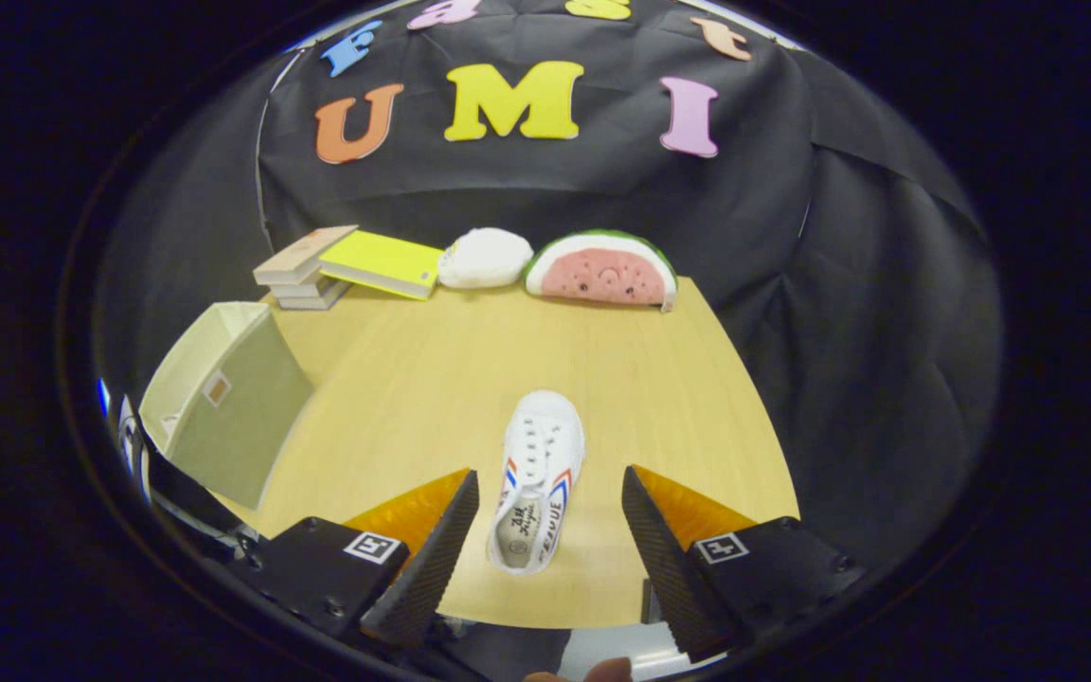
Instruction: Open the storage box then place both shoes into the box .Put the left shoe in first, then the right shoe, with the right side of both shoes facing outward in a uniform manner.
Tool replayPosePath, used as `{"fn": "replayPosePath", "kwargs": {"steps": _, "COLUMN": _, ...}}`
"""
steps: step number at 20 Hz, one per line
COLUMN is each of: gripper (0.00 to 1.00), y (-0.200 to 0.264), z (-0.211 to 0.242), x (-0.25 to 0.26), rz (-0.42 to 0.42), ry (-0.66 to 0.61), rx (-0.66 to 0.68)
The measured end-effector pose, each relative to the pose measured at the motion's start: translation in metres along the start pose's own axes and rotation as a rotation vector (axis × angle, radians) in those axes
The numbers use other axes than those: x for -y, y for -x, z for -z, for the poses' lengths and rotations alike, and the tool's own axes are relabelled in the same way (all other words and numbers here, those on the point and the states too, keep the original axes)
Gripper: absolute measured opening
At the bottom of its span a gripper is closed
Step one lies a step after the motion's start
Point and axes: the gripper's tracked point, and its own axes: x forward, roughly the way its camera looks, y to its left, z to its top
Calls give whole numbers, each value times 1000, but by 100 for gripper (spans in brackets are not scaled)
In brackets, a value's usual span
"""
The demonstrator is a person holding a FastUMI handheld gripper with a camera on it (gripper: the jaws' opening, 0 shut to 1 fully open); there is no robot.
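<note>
Gripper (550, 549) at the near edge, jaws spread wide, holding nothing. Each jaw is a black ribbed pad backed by orange, mounted on a black block with a small square marker.

Between the jaws, touching neither: a white canvas low-top shoe with red and blue side stripes (538, 478). It lies upright on its sole on the light wood-grain tabletop (659, 398), heel opening toward the jaws, laced toe pointing away and reaching just beyond the jaw tips. Printed text on the insole, not read.

A sliver of a fingertip shows below the jaws at the very near edge.

To the left of the shoe and well apart from it: a cream fabric storage box (223, 403), sitting at the tabletop's left edge. Its broad greenish-beige panel carries a small square tag. Whether the top is closed or open I cannot tell from this angle.

Far edge of the tabletop, left to right: a short stack of books (304, 270), a yellow-covered book (384, 263) leaning on that stack, a white plush toy (487, 258) just beside it, then a watermelon-slice plush cushion with a green rind and pink face (602, 270).

Black cloth wall behind everything.
</note>
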Motion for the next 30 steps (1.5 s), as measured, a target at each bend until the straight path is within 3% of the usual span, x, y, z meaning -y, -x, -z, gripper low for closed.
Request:
{"fn": "replayPosePath", "kwargs": {"steps": 7, "gripper": 97, "y": -59, "z": 37, "x": 16, "rz": -60, "ry": 7, "rx": -167}}
{"fn": "replayPosePath", "kwargs": {"steps": 19, "gripper": 94, "y": -116, "z": 42, "x": 15, "rz": -162, "ry": -76, "rx": -269}}
{"fn": "replayPosePath", "kwargs": {"steps": 23, "gripper": 76, "y": -118, "z": 43, "x": 4, "rz": -220, "ry": -88, "rx": -295}}
{"fn": "replayPosePath", "kwargs": {"steps": 24, "gripper": 63, "y": -118, "z": 43, "x": -1, "rz": -236, "ry": -92, "rx": -299}}
{"fn": "replayPosePath", "kwargs": {"steps": 27, "gripper": 38, "y": -117, "z": 43, "x": 2, "rz": -229, "ry": -81, "rx": -300}}
{"fn": "replayPosePath", "kwargs": {"steps": 30, "gripper": 21, "y": -116, "z": 41, "x": 7, "rz": -230, "ry": -142, "rx": -295}}
